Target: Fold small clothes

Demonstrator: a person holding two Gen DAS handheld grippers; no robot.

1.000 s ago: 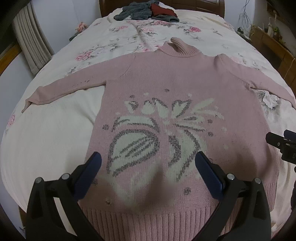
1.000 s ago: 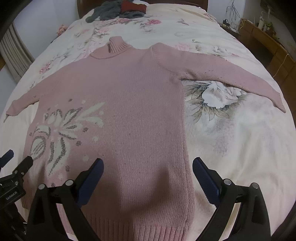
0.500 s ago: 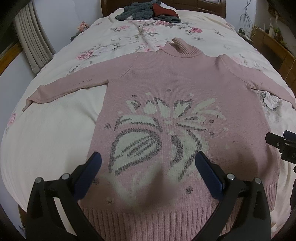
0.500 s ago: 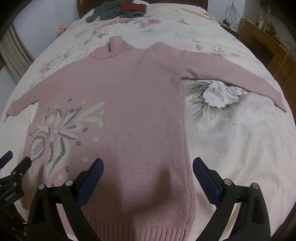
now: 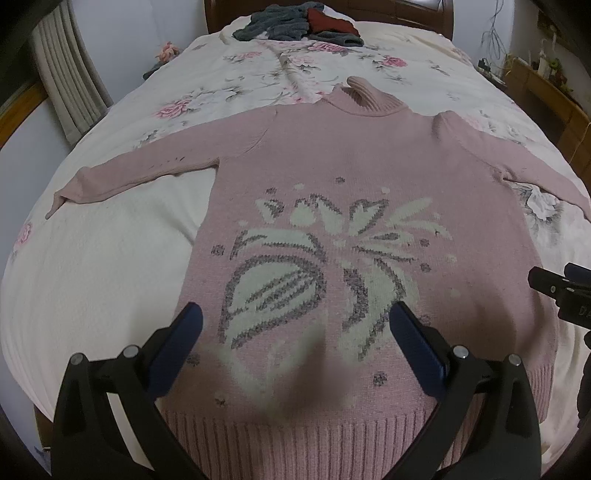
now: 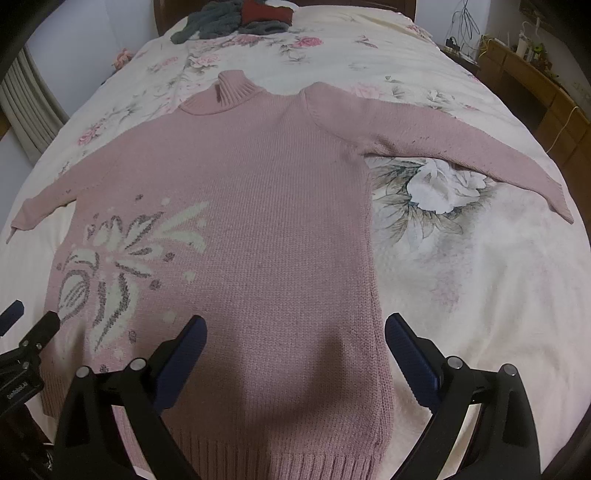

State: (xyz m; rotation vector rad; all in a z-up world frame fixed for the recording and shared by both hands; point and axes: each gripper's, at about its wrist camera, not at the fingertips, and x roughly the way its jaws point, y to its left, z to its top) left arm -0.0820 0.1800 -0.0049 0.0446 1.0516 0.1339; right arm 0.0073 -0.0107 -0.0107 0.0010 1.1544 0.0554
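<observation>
A pink turtleneck sweater (image 5: 369, 158) with a white and grey flower pattern lies flat on the bed, front up, both sleeves spread out sideways, ribbed hem toward me. My left gripper (image 5: 295, 321) hovers open over the lower left of the sweater, nothing between its blue pads. My right gripper (image 6: 295, 332) hovers open over the lower right of the same sweater (image 6: 277, 184), its right finger above the sweater's side seam. Each gripper shows at the edge of the other's view.
The bed carries a cream floral cover (image 5: 92, 277). A heap of grey and red clothes (image 5: 295, 22) lies by the wooden headboard. A wooden side cabinet (image 6: 535, 81) stands to the right, a curtain (image 5: 66, 85) to the left.
Both views have slid slightly back toward the hem, so the sweater sits a little lower in frame. The sweater itself lies as before and both grippers stay open.
</observation>
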